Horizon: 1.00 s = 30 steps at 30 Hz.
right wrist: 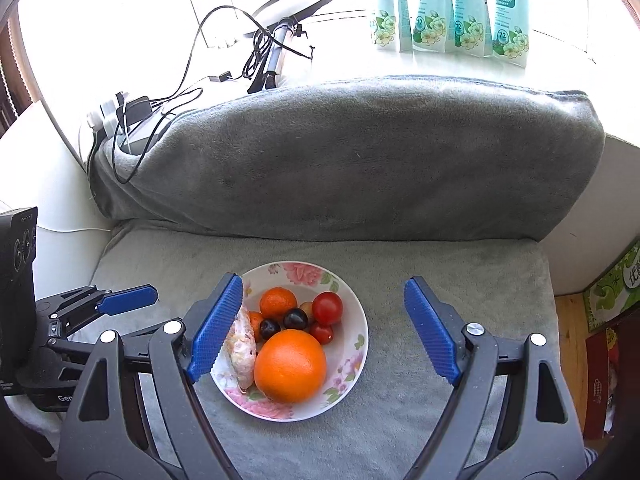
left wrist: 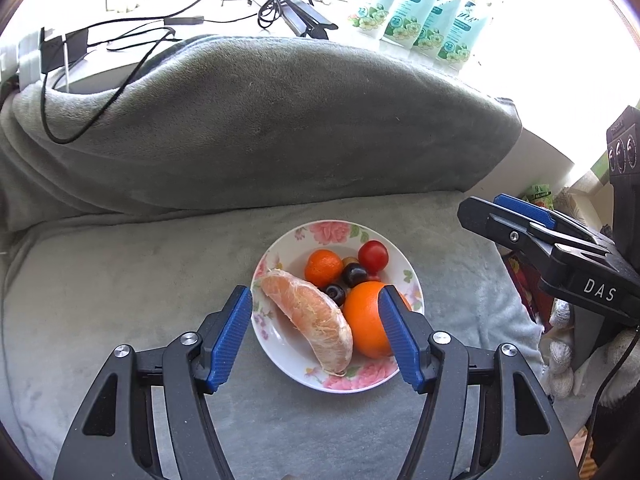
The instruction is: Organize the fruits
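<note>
A floral bowl (left wrist: 396, 258) (right wrist: 356, 360) sits on the grey seat cushion and holds a large orange (left wrist: 366, 324) (right wrist: 290, 366), a peeled pomelo segment (left wrist: 312, 320) (right wrist: 242, 354), a mandarin (left wrist: 323, 267) (right wrist: 278, 302), a red tomato (left wrist: 373, 256) (right wrist: 327, 307), a second small tomato (right wrist: 322, 333) and two dark cherries (left wrist: 354, 274) (right wrist: 295, 318). My left gripper (left wrist: 316, 300) is open and empty, hovering above the bowl. My right gripper (right wrist: 324, 292) is open and empty over the bowl; in the left wrist view it shows at the right edge (left wrist: 516, 220).
A grey back cushion (left wrist: 260, 120) (right wrist: 352, 152) rises behind the seat. Cables and a power strip (left wrist: 60, 52) (right wrist: 128, 112) lie on the sill at the left, with several detergent pouches (left wrist: 420, 12) (right wrist: 448, 8) at the right. The seat's right edge drops to a wooden floor (right wrist: 572, 328).
</note>
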Tool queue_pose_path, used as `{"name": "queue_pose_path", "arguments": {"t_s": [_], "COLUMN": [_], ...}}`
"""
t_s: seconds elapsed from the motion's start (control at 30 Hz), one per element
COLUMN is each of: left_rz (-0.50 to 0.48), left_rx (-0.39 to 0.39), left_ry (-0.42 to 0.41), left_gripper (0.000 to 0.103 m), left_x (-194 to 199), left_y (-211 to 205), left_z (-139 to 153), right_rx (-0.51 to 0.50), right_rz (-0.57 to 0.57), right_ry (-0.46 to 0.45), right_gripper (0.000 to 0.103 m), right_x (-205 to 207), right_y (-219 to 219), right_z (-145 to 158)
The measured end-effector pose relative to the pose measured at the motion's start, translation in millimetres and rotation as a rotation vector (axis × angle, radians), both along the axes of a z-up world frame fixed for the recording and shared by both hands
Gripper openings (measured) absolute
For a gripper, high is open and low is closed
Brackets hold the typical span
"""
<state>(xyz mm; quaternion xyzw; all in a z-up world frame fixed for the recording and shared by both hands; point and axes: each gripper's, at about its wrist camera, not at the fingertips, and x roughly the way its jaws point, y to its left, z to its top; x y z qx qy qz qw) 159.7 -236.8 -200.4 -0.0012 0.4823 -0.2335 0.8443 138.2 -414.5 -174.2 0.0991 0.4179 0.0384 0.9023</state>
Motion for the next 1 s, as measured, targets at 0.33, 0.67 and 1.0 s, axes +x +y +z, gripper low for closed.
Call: {"name": "queue_pose_path", "arguments": {"t_s": [0.33,0.67,1.0], "left_rz": [0.01,0.013,0.015], "left_rx": [0.02,0.049,0.043], "left_ry": [-0.072,-0.098,-0.122], "left_gripper": [0.074,0.08,0.085], "left_x": [-13,-28,-36], "left_y": [7,6,8], "left_z": [34,50,66], "right_rx": [-0.025,-0.035,-0.025], "right_rz": [-0.038,-0.065,-0.075], "right_ry": [-0.046,-0.052,-0.076], "right_gripper": [0.091,0.092,0.092], "right_x": [-25,-44,-55], "right_y": [4,4,3], "right_z": [24,29,42]}}
